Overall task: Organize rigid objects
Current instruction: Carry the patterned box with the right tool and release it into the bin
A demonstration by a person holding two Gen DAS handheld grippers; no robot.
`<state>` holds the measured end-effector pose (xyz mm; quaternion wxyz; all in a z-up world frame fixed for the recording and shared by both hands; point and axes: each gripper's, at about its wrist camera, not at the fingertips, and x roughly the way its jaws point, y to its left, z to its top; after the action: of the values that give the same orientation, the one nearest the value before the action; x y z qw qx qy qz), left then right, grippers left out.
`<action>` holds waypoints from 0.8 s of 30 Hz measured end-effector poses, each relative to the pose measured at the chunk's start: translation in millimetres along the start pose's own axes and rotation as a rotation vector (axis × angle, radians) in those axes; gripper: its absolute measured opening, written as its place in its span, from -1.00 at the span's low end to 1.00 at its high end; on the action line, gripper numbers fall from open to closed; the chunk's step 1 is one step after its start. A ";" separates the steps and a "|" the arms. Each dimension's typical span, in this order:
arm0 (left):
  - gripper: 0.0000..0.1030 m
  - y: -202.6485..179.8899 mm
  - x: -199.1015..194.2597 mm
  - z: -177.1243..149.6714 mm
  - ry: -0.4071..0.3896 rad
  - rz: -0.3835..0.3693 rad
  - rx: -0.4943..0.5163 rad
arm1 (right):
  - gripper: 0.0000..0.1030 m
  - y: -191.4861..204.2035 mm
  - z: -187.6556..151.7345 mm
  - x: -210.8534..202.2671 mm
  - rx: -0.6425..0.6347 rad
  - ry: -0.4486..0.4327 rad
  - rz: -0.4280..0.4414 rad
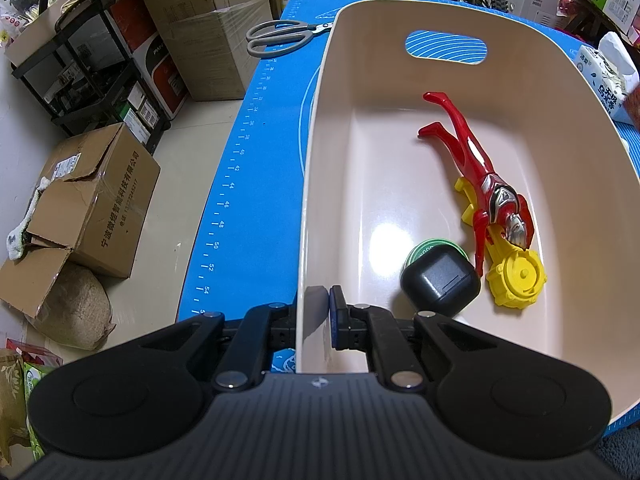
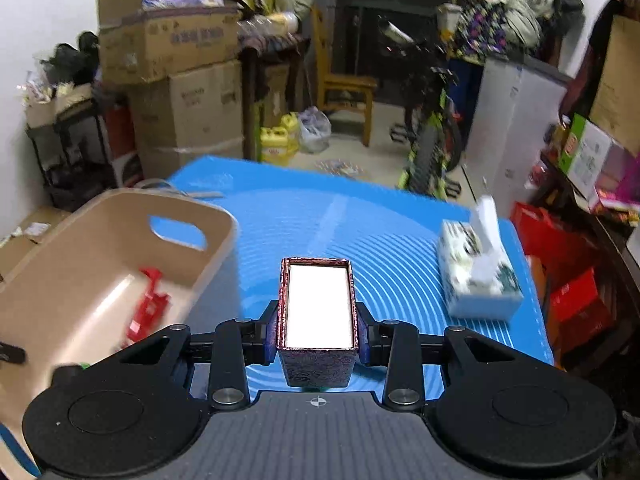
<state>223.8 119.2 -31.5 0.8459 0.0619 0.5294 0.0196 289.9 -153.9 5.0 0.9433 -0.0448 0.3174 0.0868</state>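
Box (image 2: 318, 312) sits clamped (upright) in right hand-held gripper (image 2: 319, 326).

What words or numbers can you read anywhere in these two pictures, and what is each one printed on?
"宁波微煜智能科技有限公司": side of the torn cardboard box on the floor.
"40", "42", "44", "46", "48", "50", "52", "54": ruler scale along the edge of the blue mat.
"无糖乌龙茶", partly cut off and uncertain: white carton beside the beige bin.
Labels on the stacked boxes and the tissue pack: too blurred to read.
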 end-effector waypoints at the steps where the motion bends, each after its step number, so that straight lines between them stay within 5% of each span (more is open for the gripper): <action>1: -0.76 0.0 0.0 0.0 0.000 0.000 0.000 | -0.14 6.9 4.8 -2.8 -0.007 -0.010 0.014; 13: -0.76 -0.1 0.1 0.0 0.000 0.000 0.000 | -0.14 73.8 25.1 -3.9 -0.071 -0.014 0.160; 24: -0.77 -0.1 0.1 0.0 0.000 0.000 0.000 | -0.14 122.1 4.1 32.4 -0.093 0.135 0.251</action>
<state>223.9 119.1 -31.6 0.8458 0.0621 0.5294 0.0196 294.2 -29.1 -15.0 0.8984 -0.0540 0.3790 0.2153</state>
